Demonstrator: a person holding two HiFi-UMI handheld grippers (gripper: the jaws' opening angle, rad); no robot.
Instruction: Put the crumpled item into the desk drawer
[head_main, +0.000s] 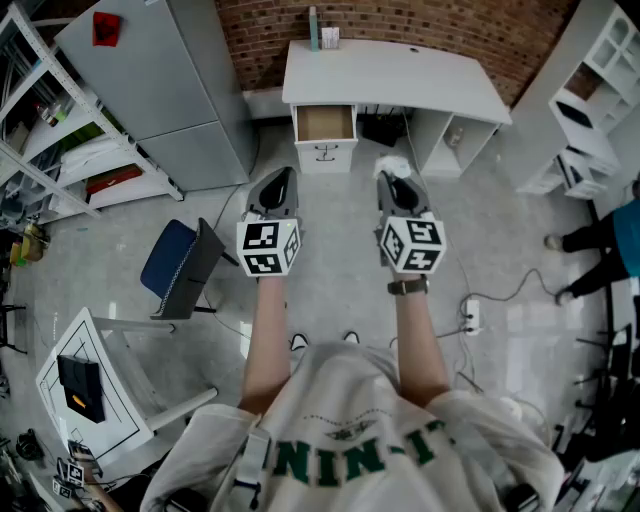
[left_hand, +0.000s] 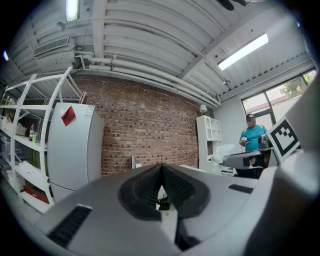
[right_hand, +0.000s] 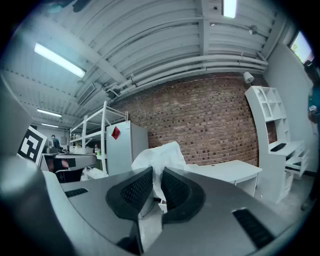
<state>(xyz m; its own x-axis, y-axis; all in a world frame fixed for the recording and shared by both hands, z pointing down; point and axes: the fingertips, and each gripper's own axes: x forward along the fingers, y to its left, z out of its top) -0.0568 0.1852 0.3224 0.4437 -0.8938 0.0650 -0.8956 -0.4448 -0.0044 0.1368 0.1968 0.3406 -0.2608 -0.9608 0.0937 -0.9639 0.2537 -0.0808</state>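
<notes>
Crumpled item (right_hand: 160, 152), one white wad, sits pinched in the narrow jaws of the right gripper (right_hand: 157, 176), in front of the one white desk (head_main: 395, 78) and off to the right of its single open drawer (head_main: 325, 123). It rises out of the pads with its long axis roughly upright. Its lower end is buried between them, and the head view shows only a pale lump. The left gripper (head_main: 276, 188), also before the desk, has its jaws closed together on nothing.
</notes>
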